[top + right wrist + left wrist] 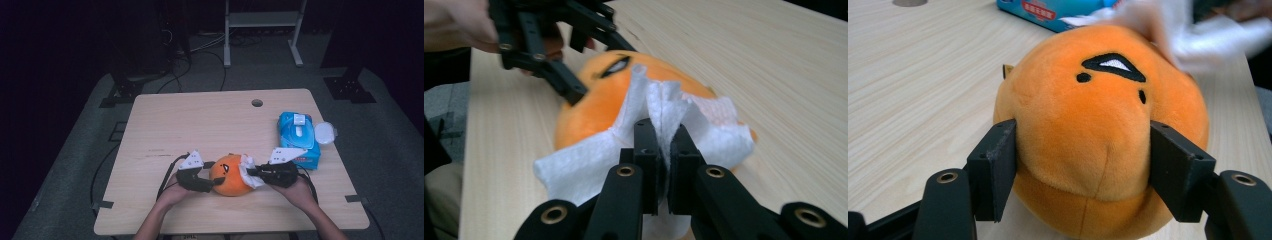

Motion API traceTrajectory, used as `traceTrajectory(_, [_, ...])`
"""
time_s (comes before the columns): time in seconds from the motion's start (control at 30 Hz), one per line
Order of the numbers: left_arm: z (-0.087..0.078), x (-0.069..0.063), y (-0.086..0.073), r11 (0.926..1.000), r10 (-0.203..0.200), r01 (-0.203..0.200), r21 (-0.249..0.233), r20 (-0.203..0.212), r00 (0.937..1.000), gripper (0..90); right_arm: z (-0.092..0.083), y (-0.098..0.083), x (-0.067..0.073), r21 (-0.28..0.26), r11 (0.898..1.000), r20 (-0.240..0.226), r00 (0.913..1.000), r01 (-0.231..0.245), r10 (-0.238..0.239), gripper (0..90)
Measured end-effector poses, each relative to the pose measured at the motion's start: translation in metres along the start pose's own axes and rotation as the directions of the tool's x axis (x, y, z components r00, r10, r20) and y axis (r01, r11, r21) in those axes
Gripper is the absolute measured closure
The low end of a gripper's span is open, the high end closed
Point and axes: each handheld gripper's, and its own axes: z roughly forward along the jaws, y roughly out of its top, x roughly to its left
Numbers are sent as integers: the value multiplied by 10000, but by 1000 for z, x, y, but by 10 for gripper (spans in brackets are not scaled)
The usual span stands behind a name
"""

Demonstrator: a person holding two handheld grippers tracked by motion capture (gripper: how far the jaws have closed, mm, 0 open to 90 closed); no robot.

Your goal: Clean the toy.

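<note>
- An orange plush toy (229, 176) with a stitched black face sits near the front edge of a pale wooden worktop (200, 120), between the two hand-held grippers.
- The left gripper (204, 186) grips the toy from the person's left; in the left gripper view its jaws stand partly apart with a pad pressed into each flank of the soft orange body (1098, 135), which bulges between them.
- The right gripper (251, 172) comes in from the person's right. In the right gripper view its jaws are drawn almost together, pinching a fold of a white wipe (664, 107) that stands up between them.
- The wipe (248, 172) drapes over the toy's right side and touches the plush; its loose edges spread below and beside the jaws in the right gripper view.
- In the left gripper view the wipe appears blurred at the toy's upper right.
- The person's left hand (172, 192) and right hand (300, 192) enter from the bottom of the high view, each wrapped around its gripper.
- A blue pack of wipes (299, 137) lies towards the right edge of the worktop, just behind the right gripper, with a round white lid (325, 132) beside it.
- A round cable hole (257, 103) is cut near the worktop's far edge.
- Dark cables trail from both grippers towards the front edge.
</note>
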Motion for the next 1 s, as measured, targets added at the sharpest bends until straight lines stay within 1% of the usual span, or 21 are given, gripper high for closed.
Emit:
traceTrajectory(0.03, [0, 0, 0, 10000, -88, 87, -31, -31, 10000, 336, 1, 2, 3, -47, 10000, -149, 9999, 46, -46, 848])
traceTrajectory(0.17, [1, 1, 0, 9998, -182, 181, -54, -130, 9998, 337, 12, 11, 19, -35, 9980, -504, 9967, 629, -630, 848])
traceTrajectory(0.2, [1, 1, 0, 9998, -189, 189, -46, -127, 9997, 337, 15, 12, 21, 58, 9969, -478, 9958, 789, -786, 848])
traceTrajectory(0.27, [0, 3, -1, 9997, -233, 232, -68, -78, 9997, 342, 17, 10, 22, 163, 9955, -411, 9949, 930, -923, 848])
traceTrajectory(0.3, [0, 3, -1, 9997, -241, 241, -48, -71, 9997, 344, 16, 9, 20, 156, 9961, -414, 9955, 863, -856, 849])
traceTrajectory(0.37, [0, 4, -2, 9995, -296, 296, -101, -40, 9996, 344, 12, 5, 17, 159, 9969, -274, 9967, 764, -760, 849])
traceTrajectory(0.47, [-1, 6, -3, 9996, -255, 255, -82, 2, 9997, 344, 4, -3, 10, 148, 9986, -84, 9987, 501, -500, 849])
traceTrajectory(0.6, [-1, 6, -3, 9996, -253, 253, -96, -4, 9997, 344, -9, -16, 0, 221, 9997, 423, 9990, 121, -131, 849])
traceTrajectory(0.63, [-1, 5, -3, 9996, -246, 246, -99, 7, 9997, 344, -11, -18, -2, 235, 9997, 486, 9988, 39, -50, 849])
traceTrajectory(0.67, [-1, 5, -3, 9997, -243, 243, -101, 5, 9997, 344, -14, -21, -5, 184, 9998, 447, 9990, -106, 98, 849])
traceTrajectory(0.73, [0, 4, -3, 9997, -213, 213, -76, -17, 9998, 344, -14, -21, -5, 178, 9998, 444, 9990, -103, 95, 849])
traceTrajectory(0.83, [-1, 4, -3, 9999, -154, 154, -48, -19, 9999, 344, -10, -17, -4, 102, 9999, 411, 9992, -22, 18, 848])
traceTrajectory(1.0, [0, 1, -2, 9999, 133, -133, 33, 23, 9999, 345, -2, -8, -3, 47, 9999, 201, 9997, 103, -104, 848])
